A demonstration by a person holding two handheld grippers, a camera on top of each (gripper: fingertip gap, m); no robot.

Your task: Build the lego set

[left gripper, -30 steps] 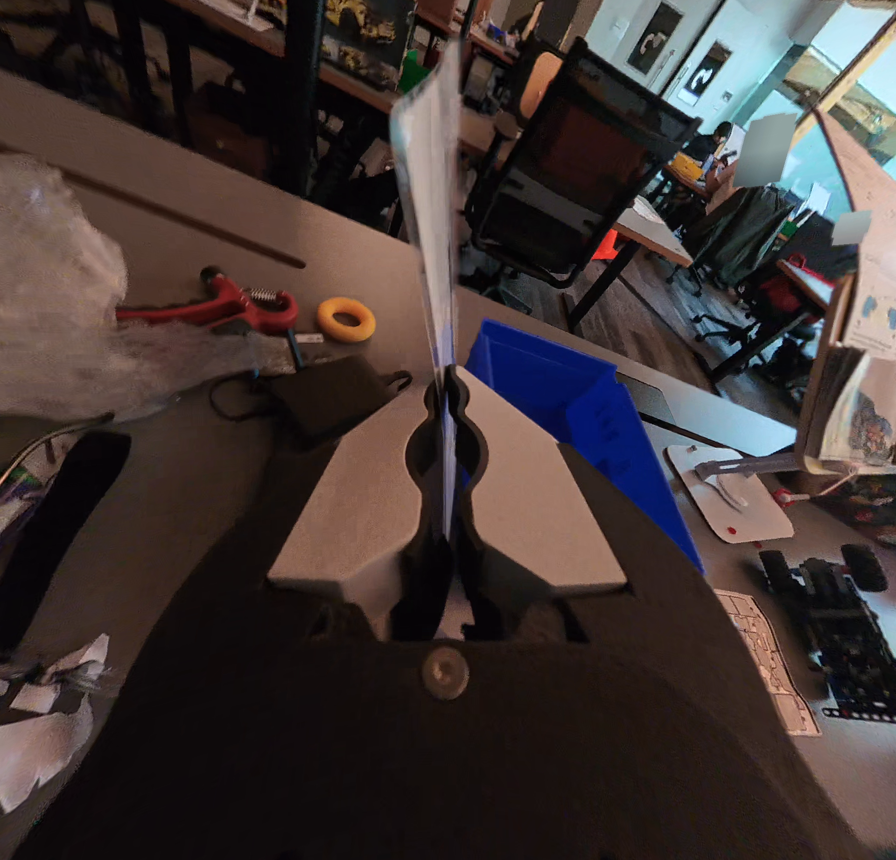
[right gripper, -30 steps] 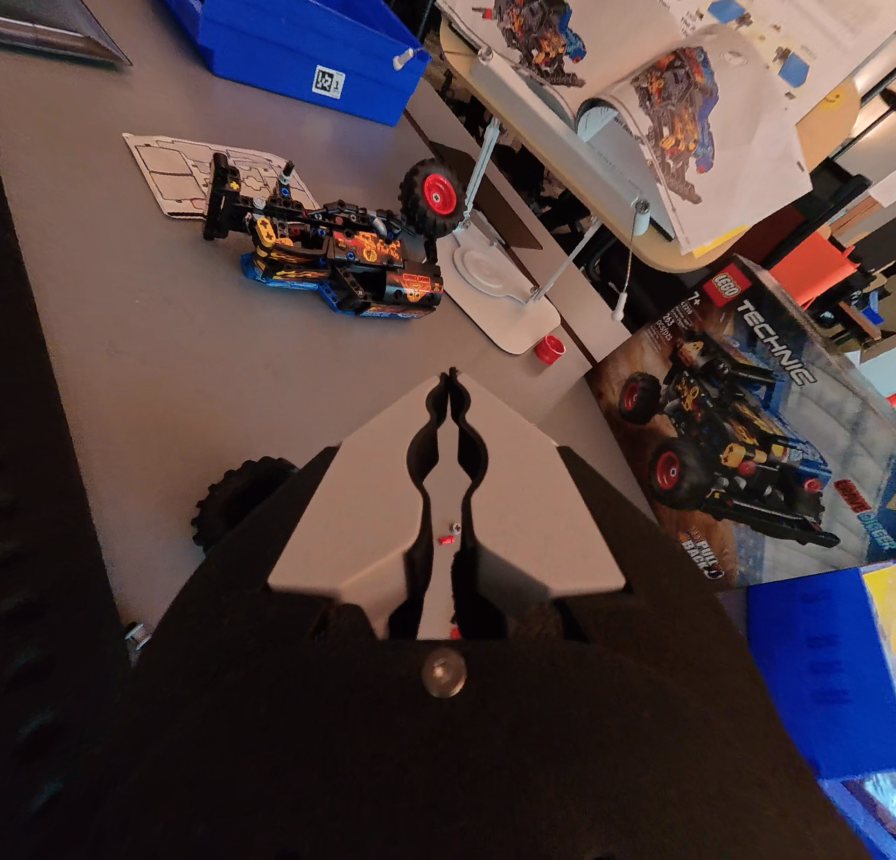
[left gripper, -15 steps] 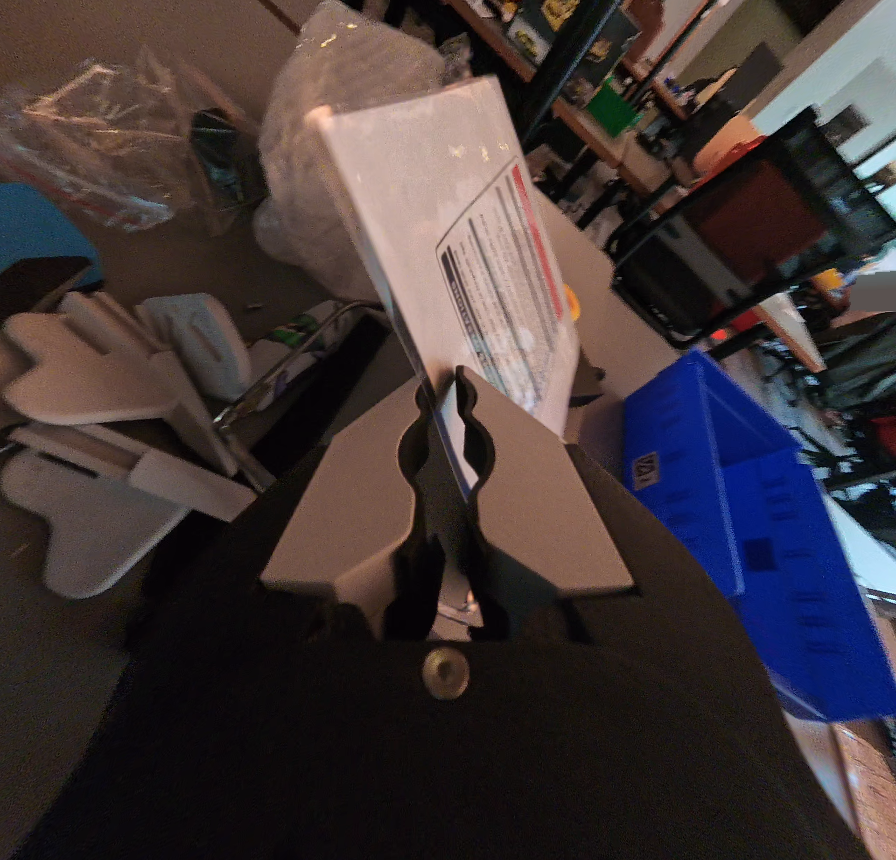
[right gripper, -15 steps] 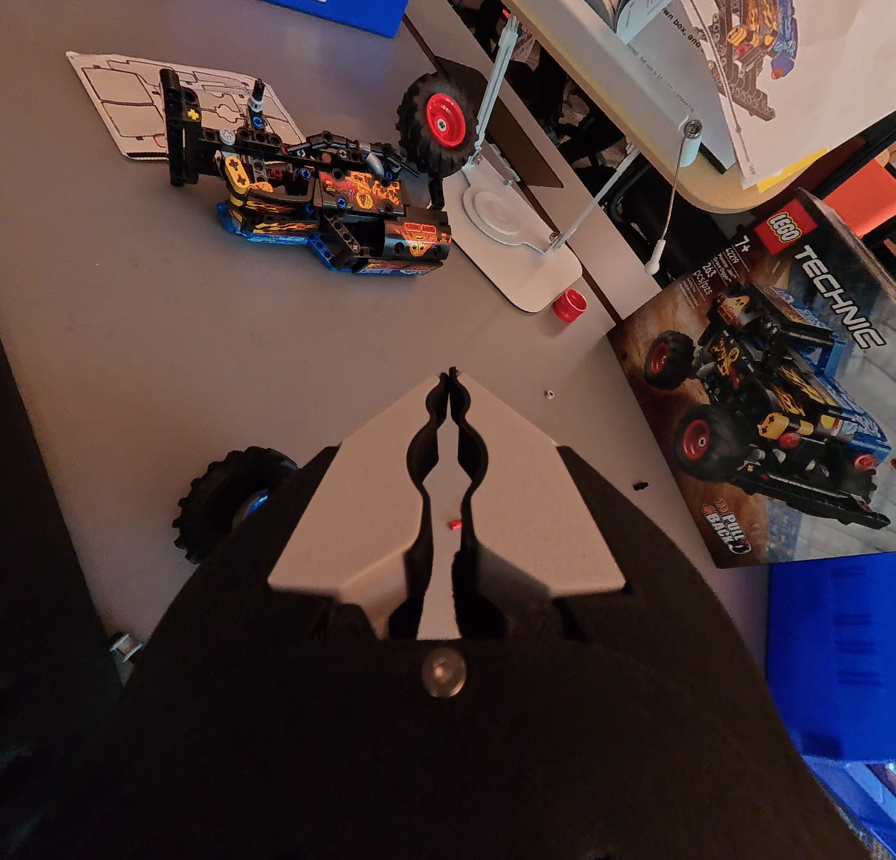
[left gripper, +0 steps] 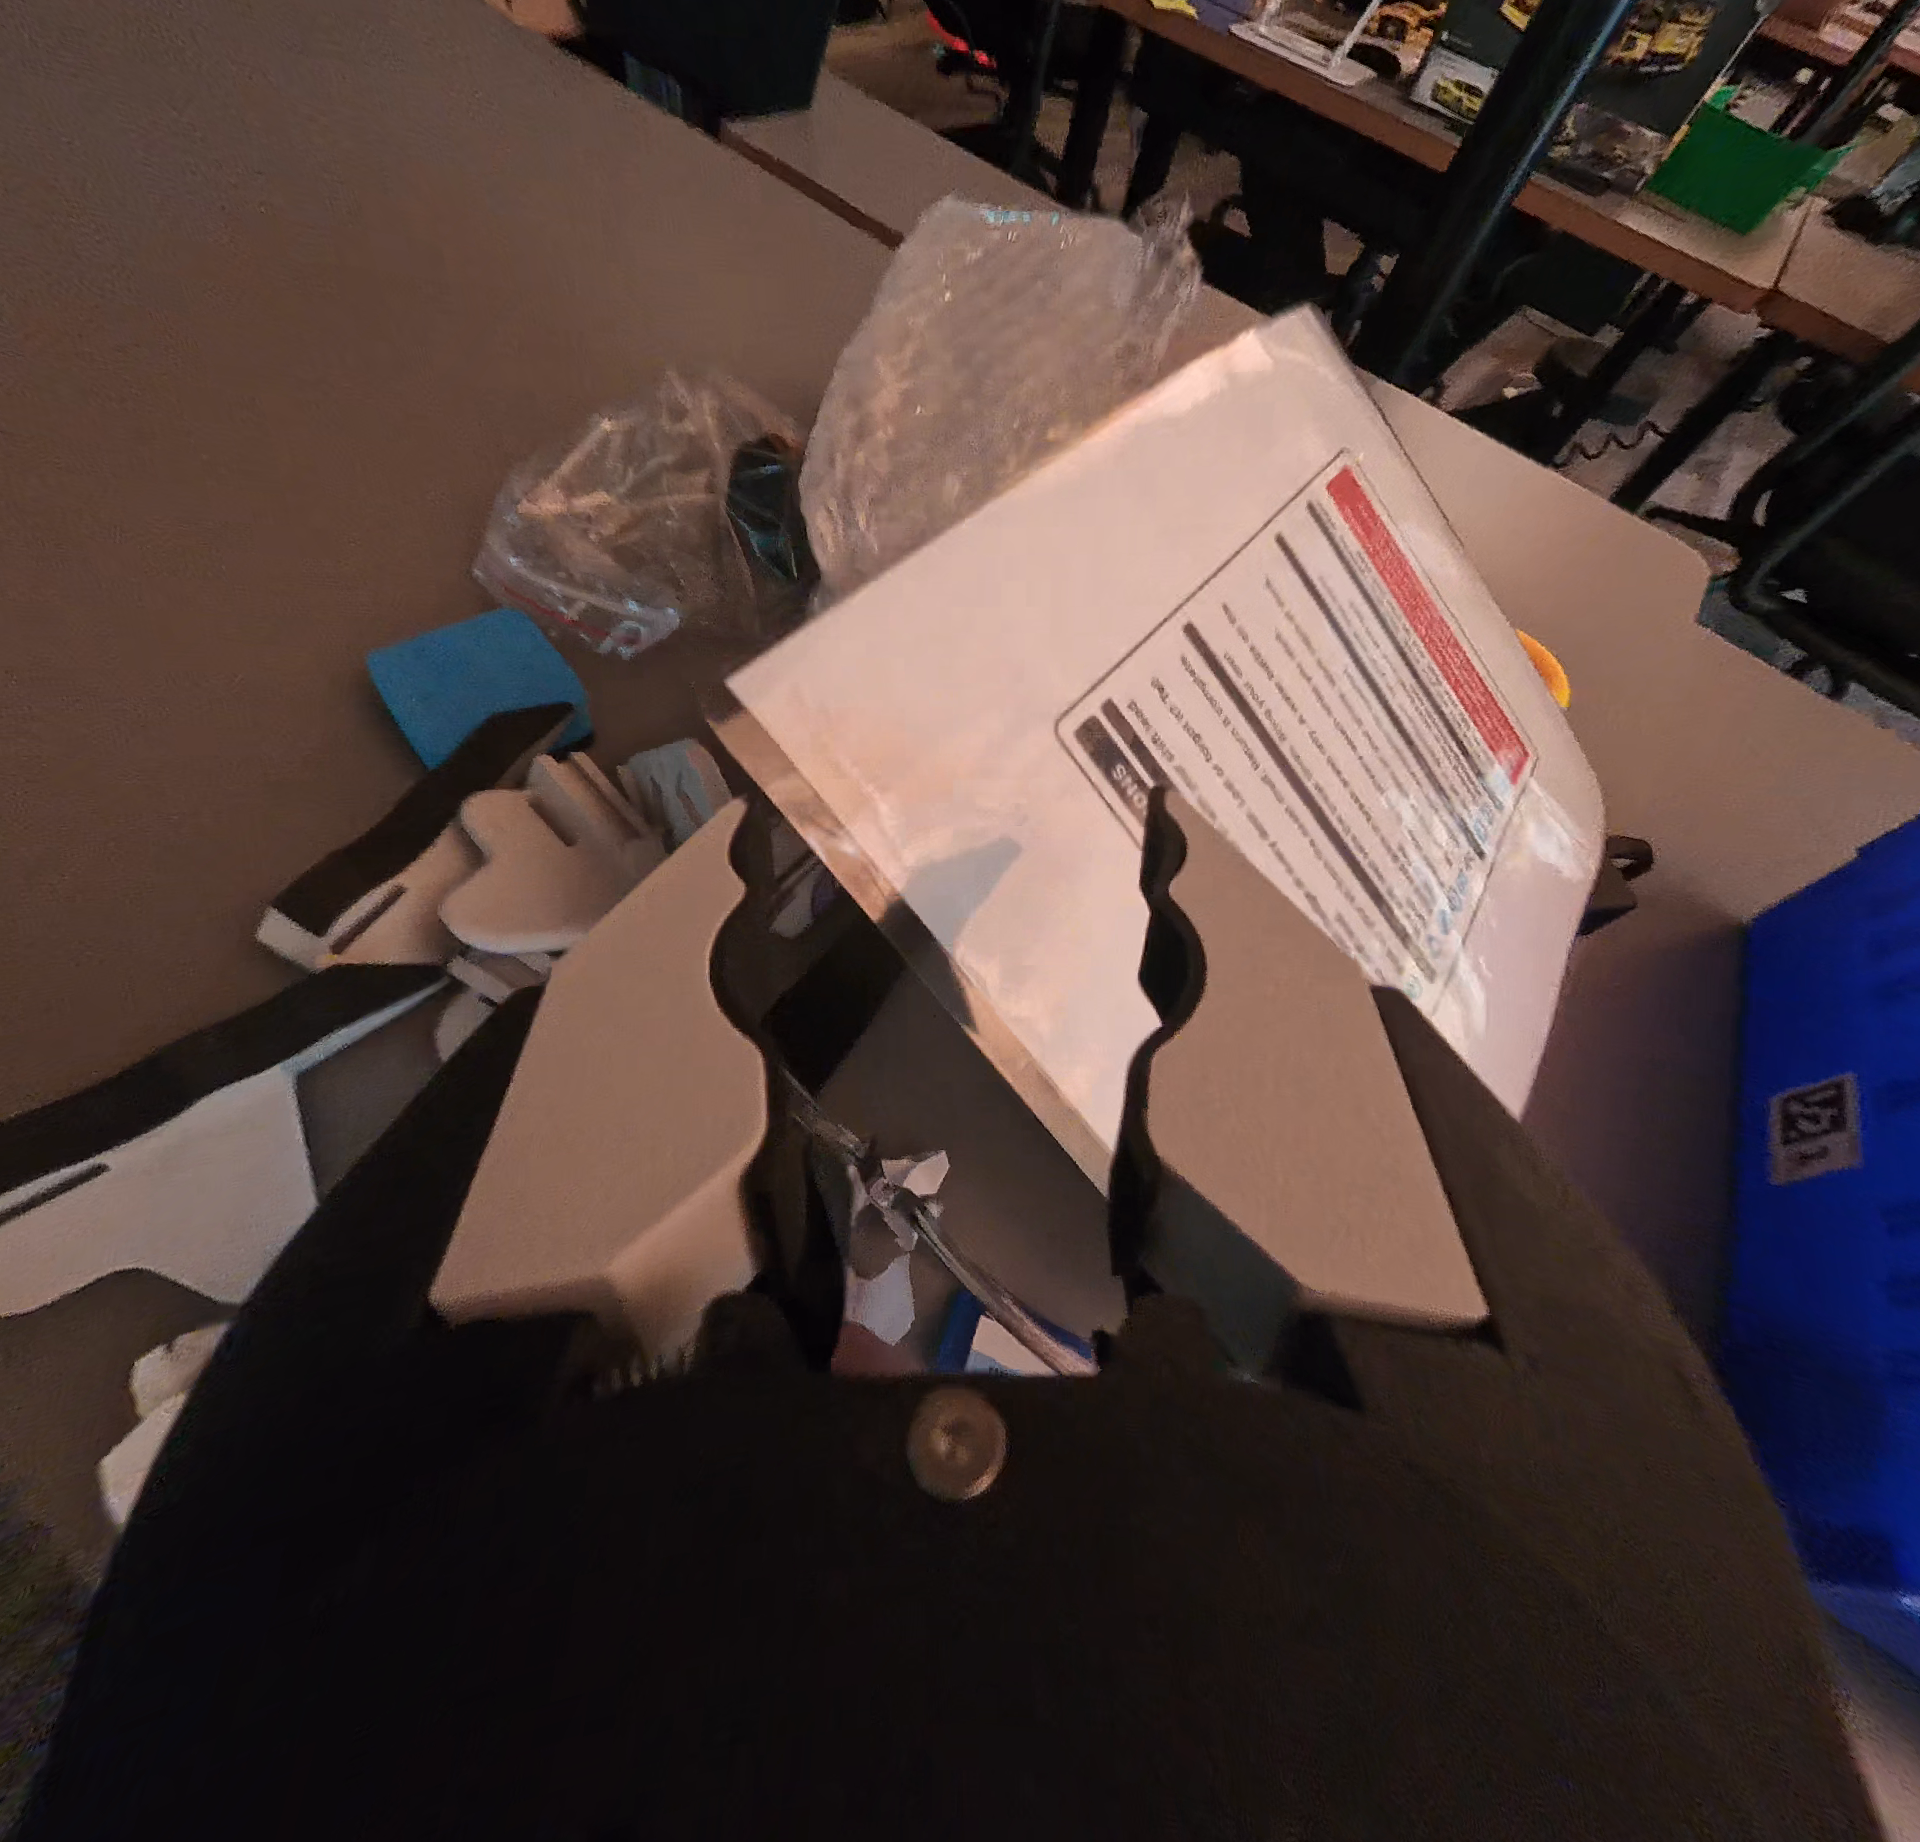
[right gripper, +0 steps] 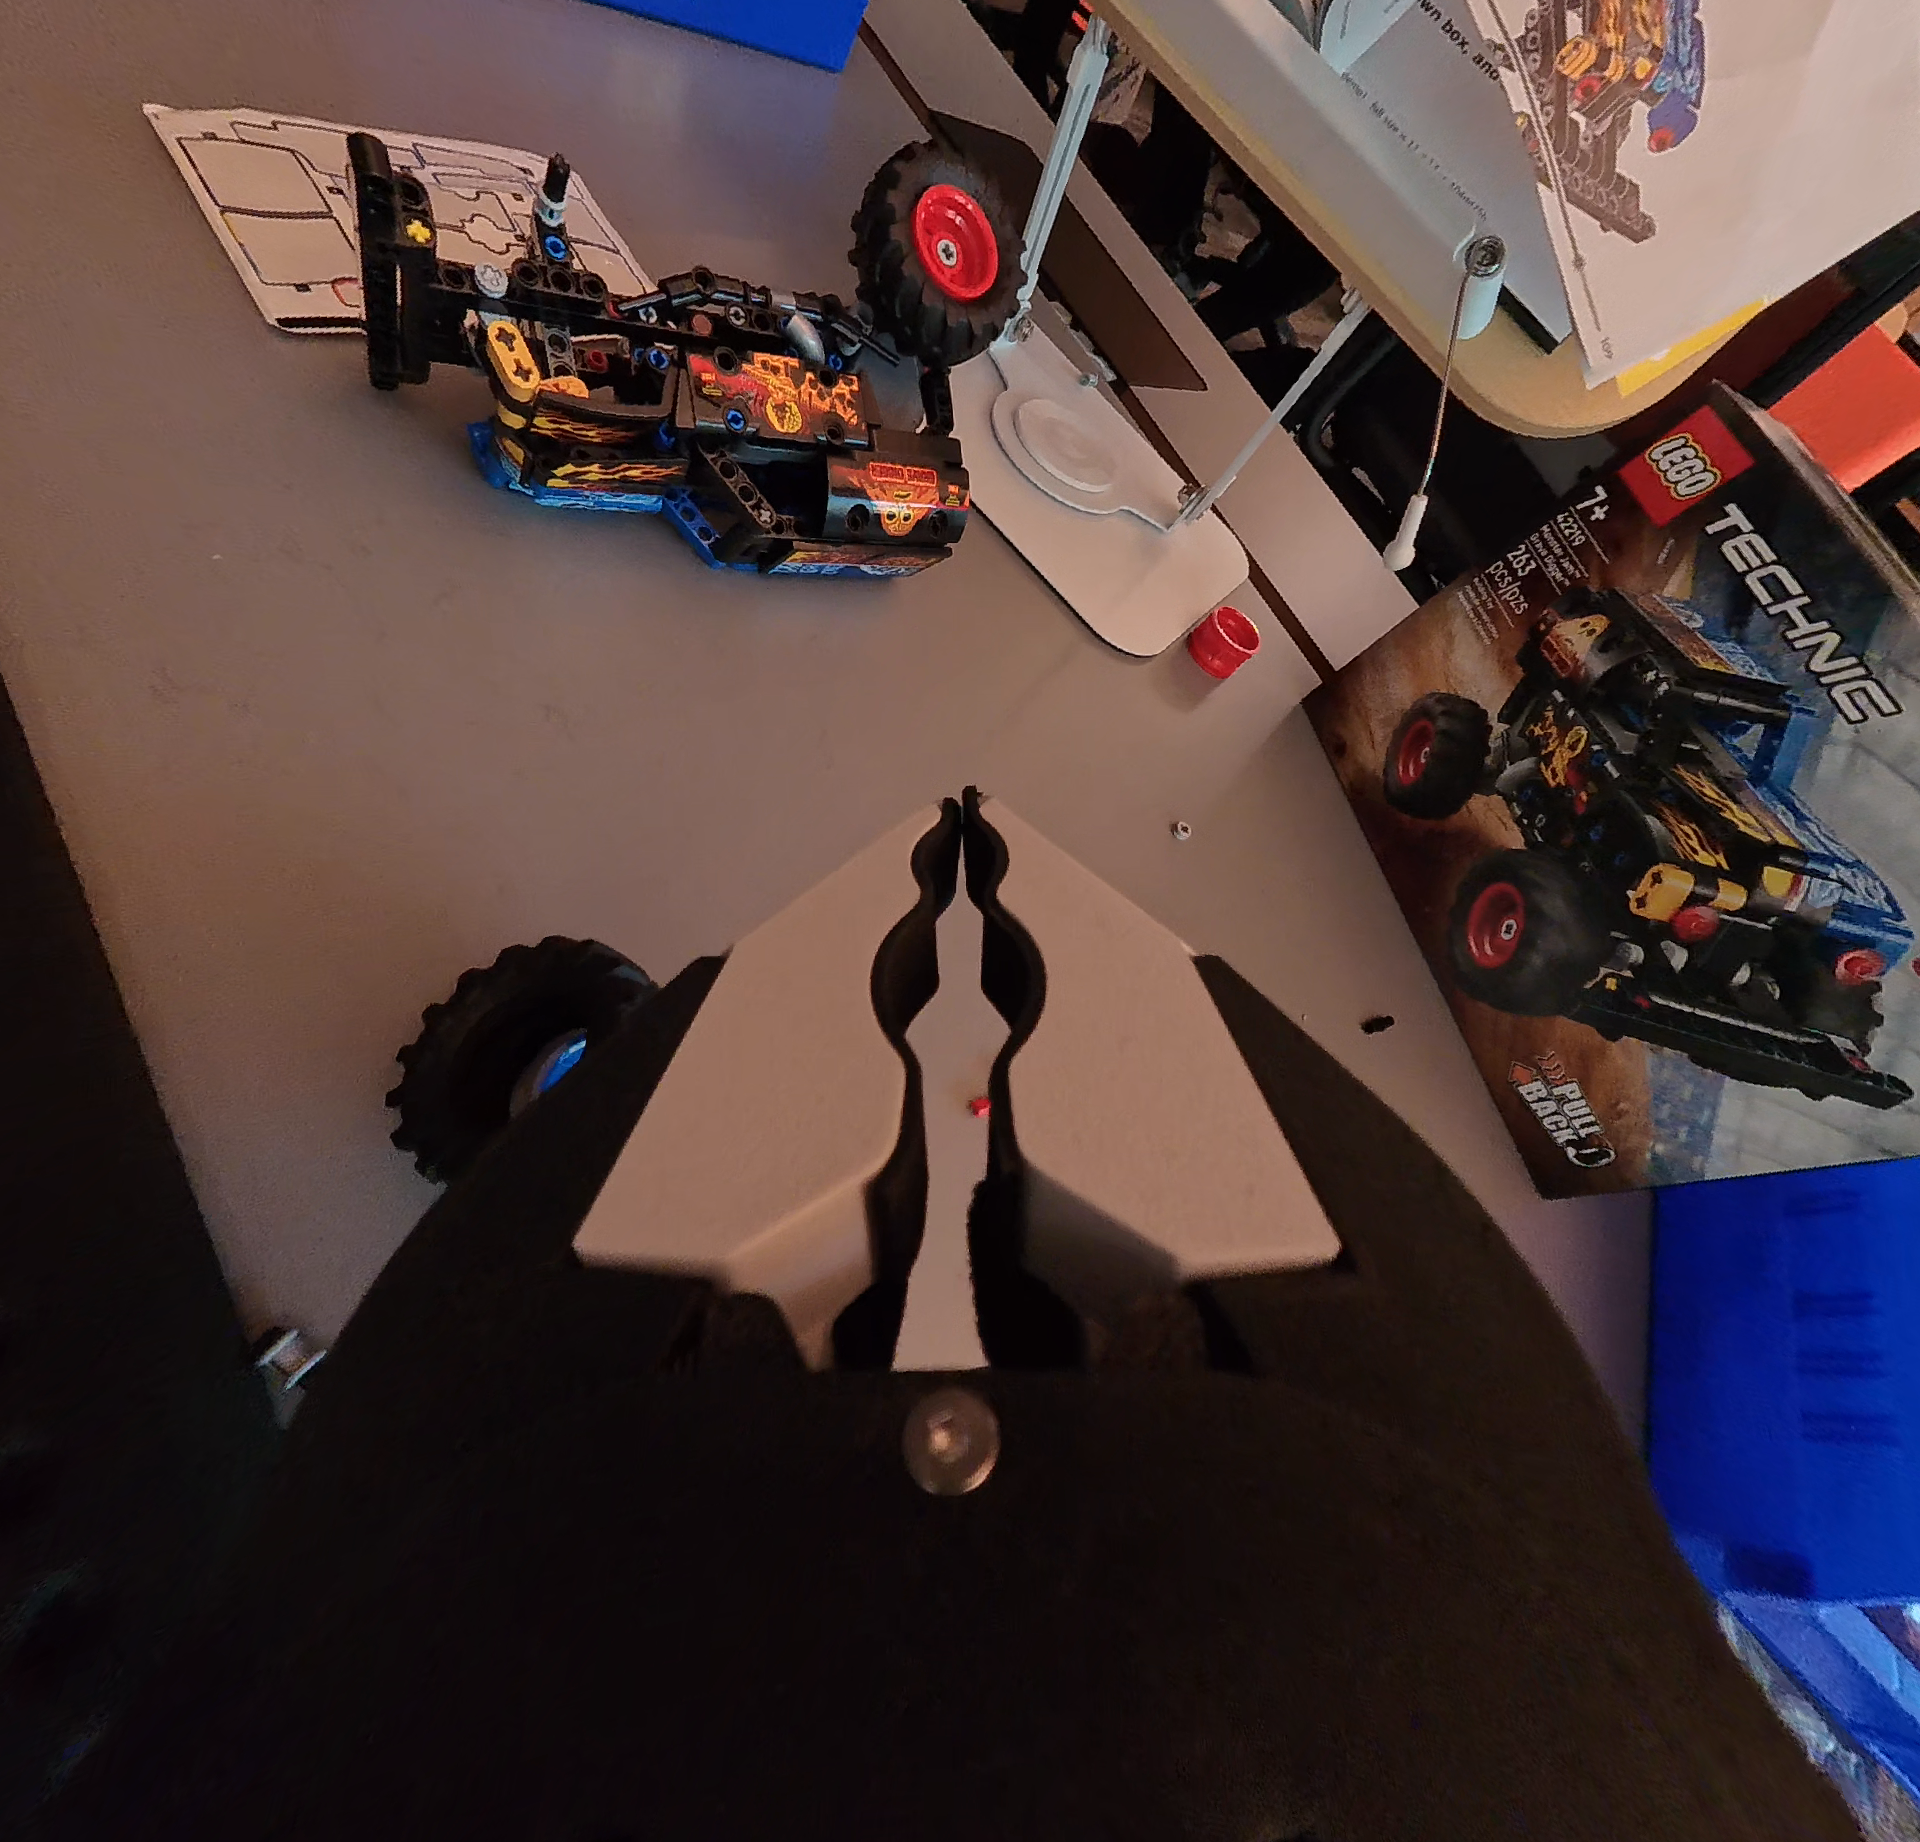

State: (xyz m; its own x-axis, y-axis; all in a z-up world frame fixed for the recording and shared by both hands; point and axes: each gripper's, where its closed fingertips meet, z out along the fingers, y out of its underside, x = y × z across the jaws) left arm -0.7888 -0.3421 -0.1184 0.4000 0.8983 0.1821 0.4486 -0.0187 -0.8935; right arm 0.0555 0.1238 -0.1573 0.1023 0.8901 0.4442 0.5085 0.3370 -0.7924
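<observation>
In the left wrist view my left gripper (left gripper: 951,810) is open. A white laminated sheet with a printed label (left gripper: 1143,670) lies tilted across the gap between its fingers, not clamped. In the right wrist view my right gripper (right gripper: 961,800) is shut and empty, above the grey table. The half-built black, orange and blue Lego truck (right gripper: 707,442) lies on its side ahead and to the left, with a red-hubbed wheel (right gripper: 940,254) at its far end. A loose black tyre (right gripper: 509,1044) lies to the left of the right gripper.
Crumpled plastic bags (left gripper: 966,369), a blue pad (left gripper: 468,670) and white foam shapes (left gripper: 520,878) lie ahead of the left gripper, a blue bin (left gripper: 1829,1169) to its right. The Lego box (right gripper: 1642,805), the booklet stand's base (right gripper: 1101,504), a red cap (right gripper: 1224,641) and a sticker sheet (right gripper: 281,203) lie around the right gripper. One gripper's finger ends stand about 95 cm off the other's. From the right gripper's tips to the red-hubbed wheel (right gripper: 940,254) is close to 20 cm.
My left gripper has swung left toward the plastic bags and has opened, letting go of the laminated sheet. My right gripper has stayed shut and shifted slightly over the table.
</observation>
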